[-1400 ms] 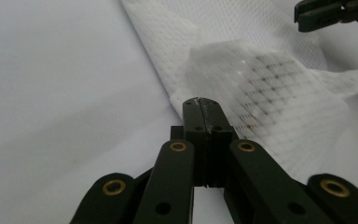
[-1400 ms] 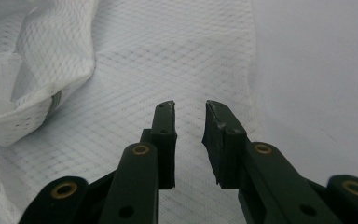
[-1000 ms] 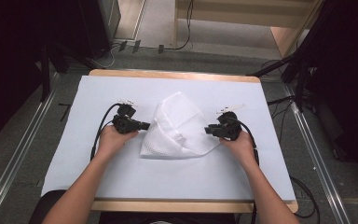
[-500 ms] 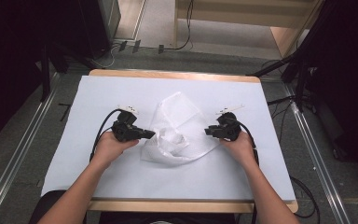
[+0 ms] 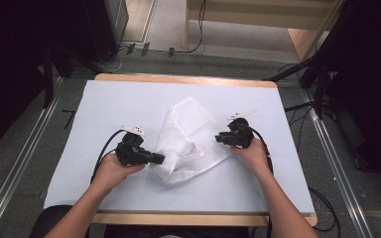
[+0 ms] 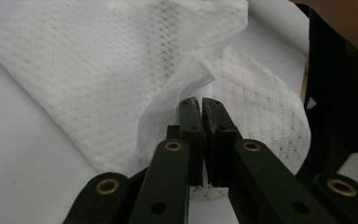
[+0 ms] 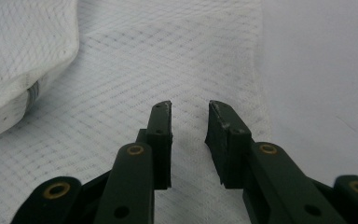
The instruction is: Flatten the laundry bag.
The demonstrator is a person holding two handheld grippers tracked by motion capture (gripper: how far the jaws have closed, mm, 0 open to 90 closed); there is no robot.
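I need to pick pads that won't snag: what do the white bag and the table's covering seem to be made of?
White bag: looks like thin, soft synthetic mesh; a diamond net pattern shows and it crumples in limp folds. Table's covering: a smooth, matte white sheet, perhaps paper or plastic; it lies flat over a wooden edge.

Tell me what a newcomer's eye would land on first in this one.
The crumpled white mesh cloth at the middle of the pale blue table cover. The left gripper is shut on a fold of it at its near left edge, while the right gripper hangs over its right side with its fingers apart.
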